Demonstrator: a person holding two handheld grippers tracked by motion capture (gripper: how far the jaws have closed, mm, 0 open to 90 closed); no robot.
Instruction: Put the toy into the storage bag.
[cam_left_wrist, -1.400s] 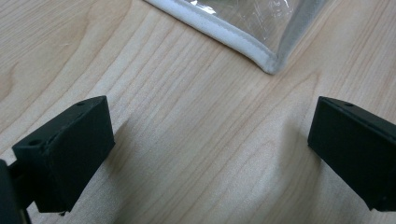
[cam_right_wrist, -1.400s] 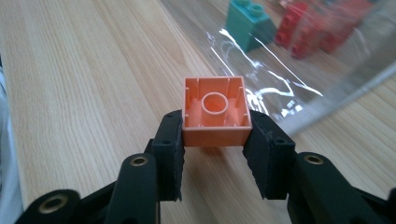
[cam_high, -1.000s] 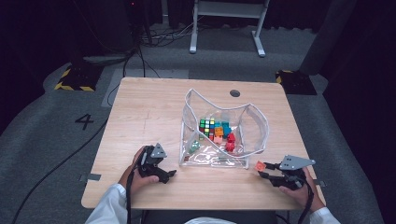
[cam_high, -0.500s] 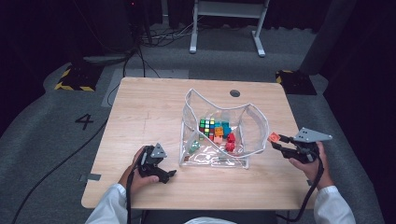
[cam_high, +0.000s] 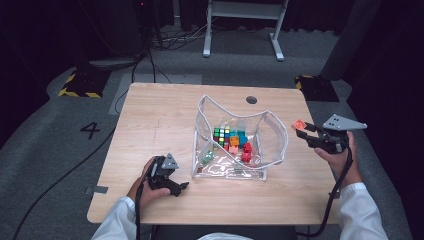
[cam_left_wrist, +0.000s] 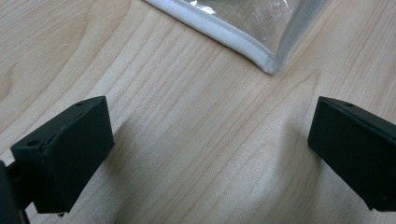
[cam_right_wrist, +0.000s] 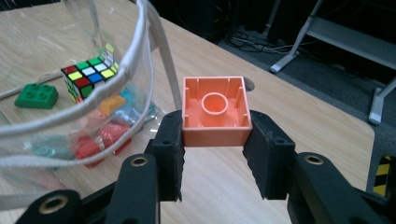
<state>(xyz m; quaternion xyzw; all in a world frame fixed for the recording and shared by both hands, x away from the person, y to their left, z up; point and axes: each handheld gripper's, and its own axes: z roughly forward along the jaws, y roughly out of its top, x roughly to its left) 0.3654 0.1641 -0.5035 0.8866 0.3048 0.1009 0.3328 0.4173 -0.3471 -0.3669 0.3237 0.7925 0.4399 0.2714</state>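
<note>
A clear plastic bag (cam_high: 272, 132) with a white rim stands open in the middle of the table. It holds a Rubik's cube (cam_high: 221, 134), red bricks (cam_high: 246, 152) and other coloured bricks. My right gripper (cam_high: 306, 134) hovers just right of the bag, shut on an orange brick (cam_high: 299, 124). In the right gripper view the orange brick (cam_right_wrist: 215, 112) shows its hollow underside between the jaws of the gripper (cam_right_wrist: 215, 133), with the bag's rim (cam_right_wrist: 144, 60), the cube (cam_right_wrist: 88, 78) and a green brick (cam_right_wrist: 36, 95) at the left. My left gripper (cam_high: 172, 181) rests open on the table near the bag's front left corner (cam_left_wrist: 271, 65).
The wooden table (cam_high: 150, 120) has bare wood to the left of and behind the bag, and a round cable hole (cam_high: 251, 100) at the back. A cable (cam_high: 335, 200) trails from the right gripper over the front right edge. Dark floor surrounds the table.
My right gripper has lifted from the table's front right and moved away from the person, carrying the orange brick up beside the bag. The left gripper has stayed put.
</note>
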